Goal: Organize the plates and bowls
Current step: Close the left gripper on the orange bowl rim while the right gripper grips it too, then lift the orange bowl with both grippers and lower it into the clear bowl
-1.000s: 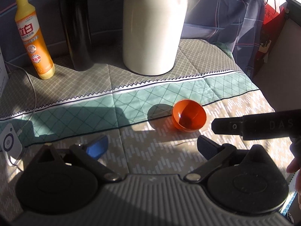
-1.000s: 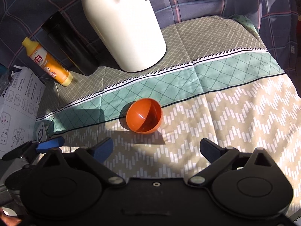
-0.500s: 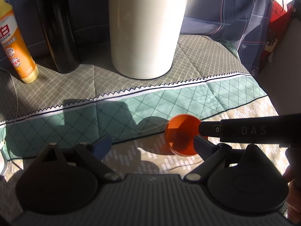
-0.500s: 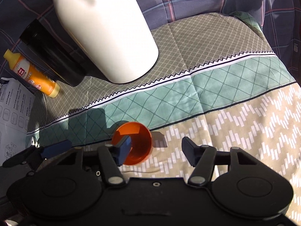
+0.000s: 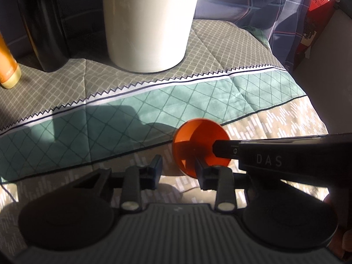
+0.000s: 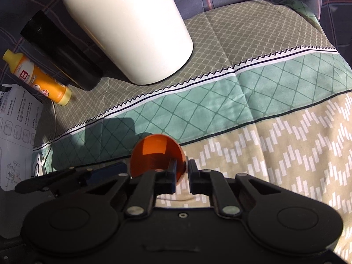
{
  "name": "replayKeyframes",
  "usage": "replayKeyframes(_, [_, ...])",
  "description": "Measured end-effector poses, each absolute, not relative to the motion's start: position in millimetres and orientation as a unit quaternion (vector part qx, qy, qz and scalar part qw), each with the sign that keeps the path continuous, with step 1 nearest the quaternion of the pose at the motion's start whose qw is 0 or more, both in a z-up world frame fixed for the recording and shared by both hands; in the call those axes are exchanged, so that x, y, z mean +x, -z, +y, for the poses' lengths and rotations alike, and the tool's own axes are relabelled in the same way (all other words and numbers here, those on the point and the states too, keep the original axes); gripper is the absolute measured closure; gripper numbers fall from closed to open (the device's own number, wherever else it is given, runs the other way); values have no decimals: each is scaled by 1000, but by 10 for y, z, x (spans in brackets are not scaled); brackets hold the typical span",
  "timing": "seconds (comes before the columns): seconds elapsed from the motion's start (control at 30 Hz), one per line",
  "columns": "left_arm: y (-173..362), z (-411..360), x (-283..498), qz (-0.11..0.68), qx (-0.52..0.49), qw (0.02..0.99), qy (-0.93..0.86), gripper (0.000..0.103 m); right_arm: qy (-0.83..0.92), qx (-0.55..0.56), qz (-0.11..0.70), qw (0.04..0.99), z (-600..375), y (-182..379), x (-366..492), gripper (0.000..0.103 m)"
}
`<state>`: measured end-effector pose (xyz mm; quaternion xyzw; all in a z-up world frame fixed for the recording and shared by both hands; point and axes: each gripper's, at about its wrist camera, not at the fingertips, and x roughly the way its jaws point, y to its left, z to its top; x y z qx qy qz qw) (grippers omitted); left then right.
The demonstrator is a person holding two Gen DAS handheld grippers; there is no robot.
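Note:
A small orange bowl (image 5: 198, 138) sits tipped on the patterned cloth (image 5: 242, 88), its mouth facing the cameras. My left gripper (image 5: 178, 165) straddles its left wall, one finger inside the bowl and one outside. Its jaws are closing, and a gap still shows beside the outer pad. In the right wrist view my right gripper (image 6: 182, 171) is shut on the right rim of the bowl (image 6: 154, 156). The left gripper (image 6: 118, 169) reaches in there from the left. The right gripper (image 5: 216, 150) crosses the left wrist view as a black bar.
A tall white jug (image 5: 149, 22) and a black flask (image 5: 44, 22) stand at the back. An orange detergent bottle (image 6: 37, 77) and a printed white box (image 6: 15, 121) are at the left. The cloth drops off at the right, by a red bag (image 5: 316, 11).
Both grippers came down and forward onto the bowl while their wide jaws closed. The right one took hold of the rim, and the bowl tipped up from lying flat.

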<state>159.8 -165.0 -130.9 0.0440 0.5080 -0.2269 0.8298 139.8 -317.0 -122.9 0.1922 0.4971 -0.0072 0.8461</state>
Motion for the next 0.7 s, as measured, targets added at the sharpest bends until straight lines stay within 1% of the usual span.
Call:
replayKeyframes(0.07, [1327, -1671, 1587, 510, 51, 828, 227, 84, 3, 188, 496, 847, -3133, 1229, 1404, 98])
replayKeyframes(0.13, [1336, -1674, 1575, 511, 58, 827, 226, 86, 6, 179, 496, 850, -3099, 1221, 1396, 99])
replayKeyframes(0.7, [1034, -1367, 1208, 509, 61, 826, 234, 87, -23, 144, 498, 855, -2792, 944, 1076, 99])
